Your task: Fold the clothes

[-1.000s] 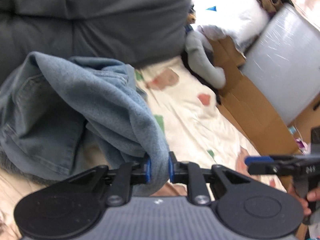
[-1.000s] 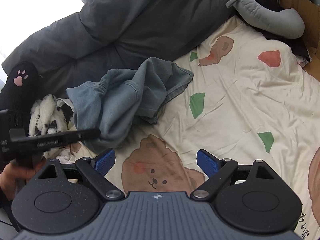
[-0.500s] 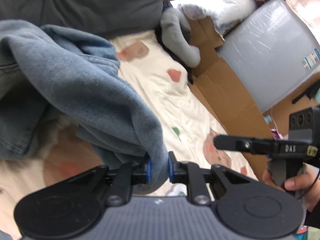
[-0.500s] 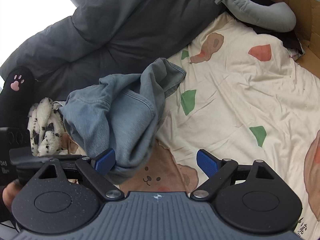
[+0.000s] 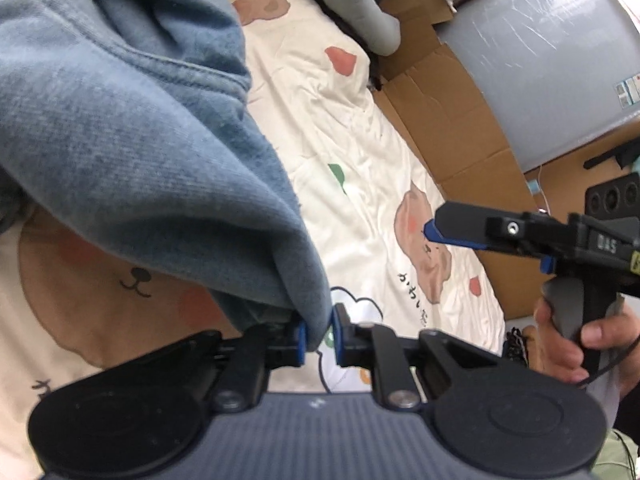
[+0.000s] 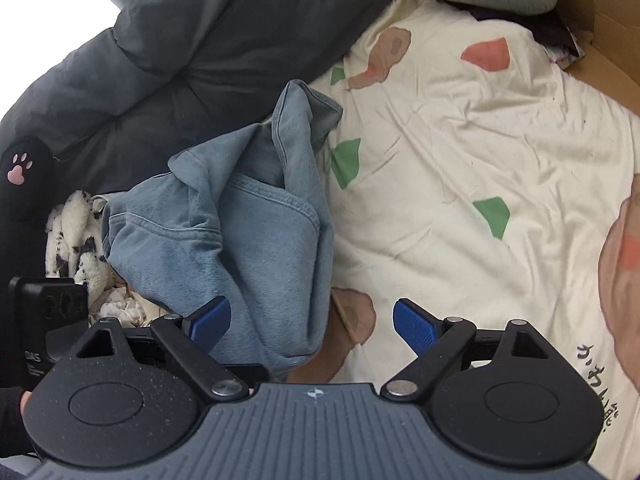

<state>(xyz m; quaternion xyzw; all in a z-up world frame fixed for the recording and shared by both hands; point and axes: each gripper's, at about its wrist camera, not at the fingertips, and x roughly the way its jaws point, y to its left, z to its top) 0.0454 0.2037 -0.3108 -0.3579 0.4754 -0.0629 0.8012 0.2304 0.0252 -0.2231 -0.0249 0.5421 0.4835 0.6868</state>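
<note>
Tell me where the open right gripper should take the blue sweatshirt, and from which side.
Take the stitched hem edge of the blue sweatshirt, where the cloth is doubled and firm. The left gripper already pinches one corner, so the garment hangs in a bunch. The right gripper is open beside it; come in from the bedsheet side, fingers straddling that edge.

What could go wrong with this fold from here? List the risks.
1. The left gripper pinches only a thin edge of the blue sweatshirt; it may slip out.
2. The sweatshirt is bunched, so it could settle creased on the bedsheet.
3. The right gripper is open and holds nothing, leaving the cloth hanging unsupported.
</note>
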